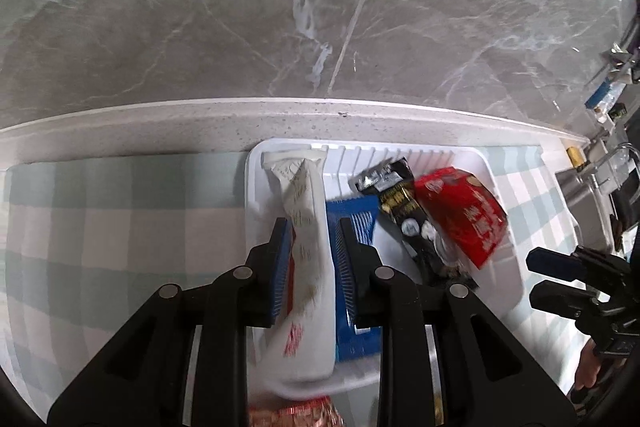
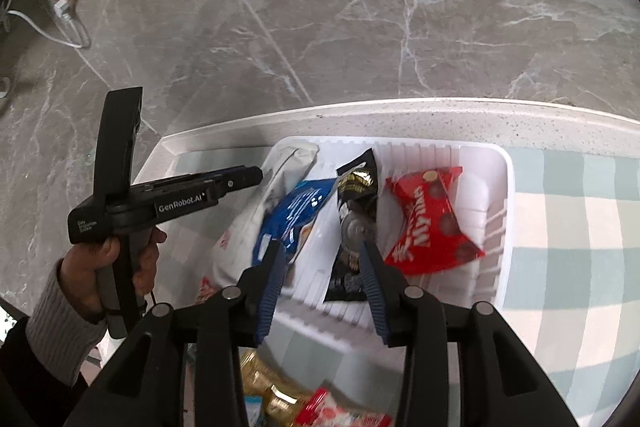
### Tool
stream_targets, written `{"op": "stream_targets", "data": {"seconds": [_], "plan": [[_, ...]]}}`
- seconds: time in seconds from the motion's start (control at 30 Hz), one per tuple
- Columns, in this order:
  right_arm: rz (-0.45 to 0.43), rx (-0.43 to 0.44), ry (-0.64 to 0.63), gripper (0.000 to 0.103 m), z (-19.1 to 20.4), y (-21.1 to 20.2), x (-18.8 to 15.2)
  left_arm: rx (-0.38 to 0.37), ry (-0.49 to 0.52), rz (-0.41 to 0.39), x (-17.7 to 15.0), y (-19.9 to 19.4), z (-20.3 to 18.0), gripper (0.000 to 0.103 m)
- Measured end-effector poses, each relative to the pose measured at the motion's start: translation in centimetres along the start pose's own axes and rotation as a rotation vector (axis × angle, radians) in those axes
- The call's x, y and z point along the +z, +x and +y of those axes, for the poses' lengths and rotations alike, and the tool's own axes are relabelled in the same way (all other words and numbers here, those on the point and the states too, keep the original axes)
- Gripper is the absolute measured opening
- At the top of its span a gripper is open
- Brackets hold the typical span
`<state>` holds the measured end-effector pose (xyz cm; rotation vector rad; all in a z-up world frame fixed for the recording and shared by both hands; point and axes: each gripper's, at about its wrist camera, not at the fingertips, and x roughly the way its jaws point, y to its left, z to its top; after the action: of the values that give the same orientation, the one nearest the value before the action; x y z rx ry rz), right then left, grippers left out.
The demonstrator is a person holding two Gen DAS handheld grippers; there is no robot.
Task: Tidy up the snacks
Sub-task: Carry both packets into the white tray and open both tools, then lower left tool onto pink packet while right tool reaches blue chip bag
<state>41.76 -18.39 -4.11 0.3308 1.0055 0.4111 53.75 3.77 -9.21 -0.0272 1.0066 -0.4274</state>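
Observation:
A white plastic basket (image 1: pixel 506 267) (image 2: pixel 502 227) sits on a checked cloth. In it lie a long white snack pack (image 1: pixel 308 227) (image 2: pixel 256 223), a blue pack (image 1: pixel 362 223) (image 2: pixel 296 211), a black pack (image 1: pixel 404 211) (image 2: pixel 356 203) and a red pack (image 1: pixel 464 211) (image 2: pixel 428 219). My left gripper (image 1: pixel 312 235) is open, its fingers on either side of the white pack over the basket's left end. It also shows in the right wrist view (image 2: pixel 256 175). My right gripper (image 2: pixel 322 259) is open and empty above the basket's near edge, and shows in the left wrist view (image 1: pixel 532 279).
The checked cloth (image 1: pixel 120 227) (image 2: pixel 580 227) covers a white speckled counter (image 1: pixel 200 123) with a grey marble floor beyond its far edge. More wrapped snacks lie near the bottom of both views (image 1: pixel 296 413) (image 2: pixel 304 403). A power strip with a cable (image 2: pixel 66 3) lies on the floor.

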Motion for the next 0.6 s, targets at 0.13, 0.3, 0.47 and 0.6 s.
{"op": "stream_targets", "data": {"seconds": [0.13, 0.3, 0.47, 0.6], "plan": [[0.005, 0.009, -0.023, 0.046, 1.0, -1.4, -1.8, -0.013, -0.002, -0.009, -2.0, -2.6, -0.2, 0.022], [0.035, 0.027, -0.045, 0.048, 2.3, -2.3, -4.6, -0.012, -0.021, 0.013, -6.0, -6.2, 0.1, 0.022], [0.081, 0.035, -0.095, 0.052, 4.3, -2.6, -8.1, 0.008, -0.052, 0.021, -11.2, -8.6, 0.7, 0.022], [0.118, 0.028, -0.14, 0.053, 6.1, -2.2, -10.7, 0.025, -0.089, -0.001, -15.7, -9.8, 1.6, 0.022]]}}
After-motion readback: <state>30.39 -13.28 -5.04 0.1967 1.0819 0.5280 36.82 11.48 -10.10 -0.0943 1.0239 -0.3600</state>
